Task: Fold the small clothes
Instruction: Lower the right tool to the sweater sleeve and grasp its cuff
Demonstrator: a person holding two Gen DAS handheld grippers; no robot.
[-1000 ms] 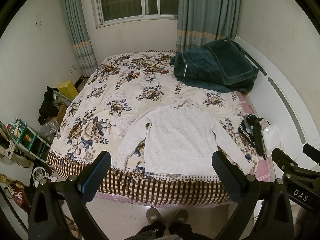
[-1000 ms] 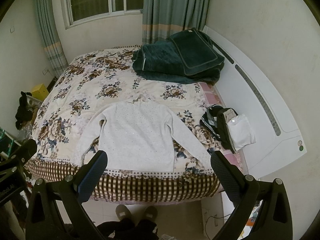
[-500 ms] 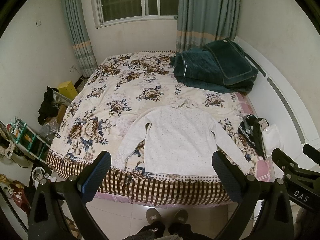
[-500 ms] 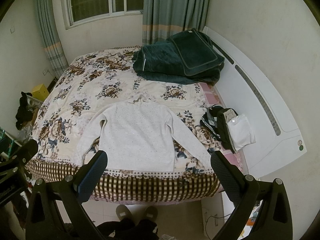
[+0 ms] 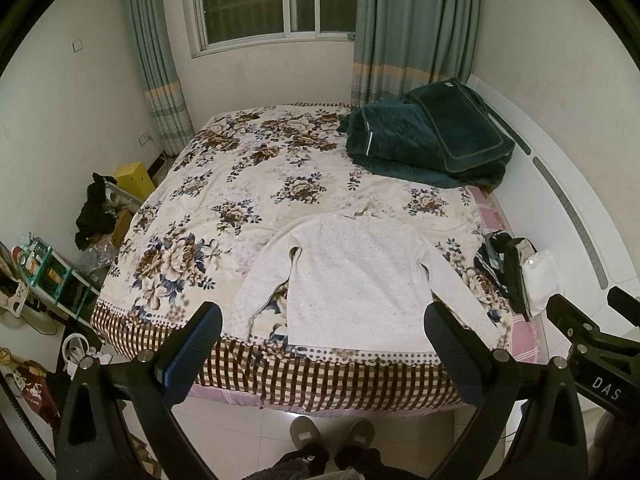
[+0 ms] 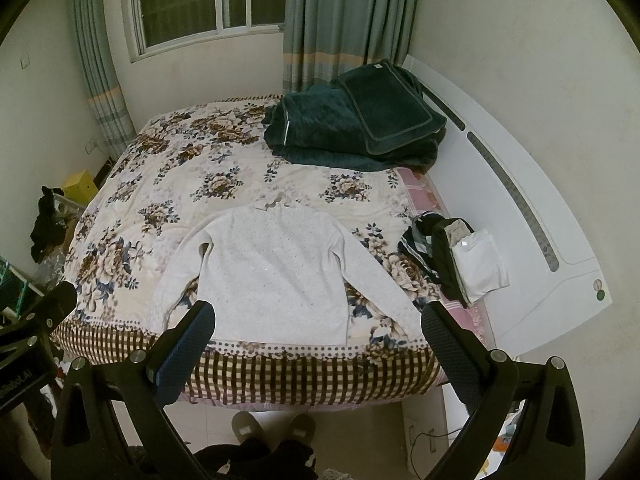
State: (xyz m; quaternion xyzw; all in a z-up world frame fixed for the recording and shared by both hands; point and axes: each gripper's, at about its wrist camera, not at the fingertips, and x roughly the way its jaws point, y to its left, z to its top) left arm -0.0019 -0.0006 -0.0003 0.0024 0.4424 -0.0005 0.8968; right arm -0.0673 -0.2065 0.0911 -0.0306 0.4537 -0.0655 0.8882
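Note:
A white long-sleeved sweater [image 5: 356, 276] lies spread flat on the floral bedspread [image 5: 240, 184] near the bed's front edge, sleeves angled out; it also shows in the right wrist view [image 6: 276, 268]. My left gripper [image 5: 326, 340] is open and empty, held above the floor in front of the bed. My right gripper [image 6: 318, 340] is open and empty too, beside the left one. Both are well short of the sweater.
A small pile of folded dark and white clothes [image 6: 456, 260] lies at the bed's right edge. Dark green bedding [image 5: 428, 136] is heaped at the far right. A white headboard [image 6: 520, 216] runs along the right. Clutter and a shelf [image 5: 44, 272] stand on the left floor. Slippered feet [image 5: 332, 436] stand below.

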